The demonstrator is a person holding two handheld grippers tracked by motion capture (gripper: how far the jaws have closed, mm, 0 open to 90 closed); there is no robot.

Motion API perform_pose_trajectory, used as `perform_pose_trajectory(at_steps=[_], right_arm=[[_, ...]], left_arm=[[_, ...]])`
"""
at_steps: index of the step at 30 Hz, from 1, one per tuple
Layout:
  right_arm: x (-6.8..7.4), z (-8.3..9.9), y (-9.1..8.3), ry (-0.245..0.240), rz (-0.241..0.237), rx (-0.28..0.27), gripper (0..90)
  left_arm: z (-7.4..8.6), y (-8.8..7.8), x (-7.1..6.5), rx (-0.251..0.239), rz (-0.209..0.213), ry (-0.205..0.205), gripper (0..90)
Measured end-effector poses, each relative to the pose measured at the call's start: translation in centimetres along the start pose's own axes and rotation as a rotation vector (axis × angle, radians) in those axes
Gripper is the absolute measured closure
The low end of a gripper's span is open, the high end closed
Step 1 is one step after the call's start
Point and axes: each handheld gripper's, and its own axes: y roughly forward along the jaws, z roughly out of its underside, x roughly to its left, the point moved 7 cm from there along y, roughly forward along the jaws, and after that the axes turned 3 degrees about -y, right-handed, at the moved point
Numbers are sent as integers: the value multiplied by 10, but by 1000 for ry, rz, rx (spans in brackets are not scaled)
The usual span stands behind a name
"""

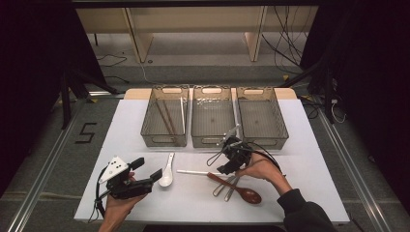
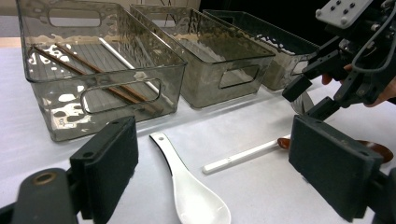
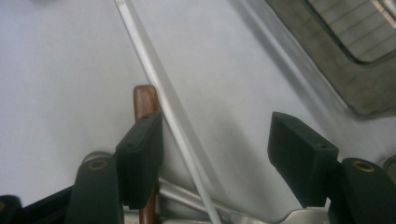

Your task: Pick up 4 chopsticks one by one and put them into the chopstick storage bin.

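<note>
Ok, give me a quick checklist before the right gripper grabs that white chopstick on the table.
1. Right gripper jaws open: ok.
2. White chopstick between the jaws: ok.
3. Pads pressing on it: not ok, still apart.
4. Wooden spoon handle clear of the left jaw: not ok, right beside it.
5. Metal utensils clear of the chopstick: cannot tell.
6. Left gripper out of the way, open, beside the white spoon: ok.

Wooden spoon (image 3: pixel 145 100) handle partly behind claw
</note>
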Motion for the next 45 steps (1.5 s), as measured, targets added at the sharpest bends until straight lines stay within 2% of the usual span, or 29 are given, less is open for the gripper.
perform_pose_trajectory(at_steps=[6, 10, 19, 27, 34, 39, 42, 45], right_arm=[[1, 8, 5, -8, -6, 52, 429], [2, 9, 8, -30, -11, 72, 478], [6, 13, 14, -58, -28, 120, 620], [10, 13, 17, -69, -42, 139, 706], [11, 13, 23, -105, -29, 172, 772], [13, 13, 24, -127, -31, 175, 802], [13, 13, 24, -162, -29, 178, 830], [13, 12, 24, -175, -29, 177, 855]], left_arm=[[0, 0, 0, 1, 0, 0, 155], [0, 0, 0, 1, 0, -1, 155], [0, 0, 0, 1, 0, 0, 155], [0, 0, 0, 1, 0, 1, 155], [0, 0, 0, 1, -1, -2, 155], [0, 0, 0, 0, -1, -1, 155], [0, 0, 0, 0, -1, -1, 155], [0, 0, 0, 1, -1, 0, 155]])
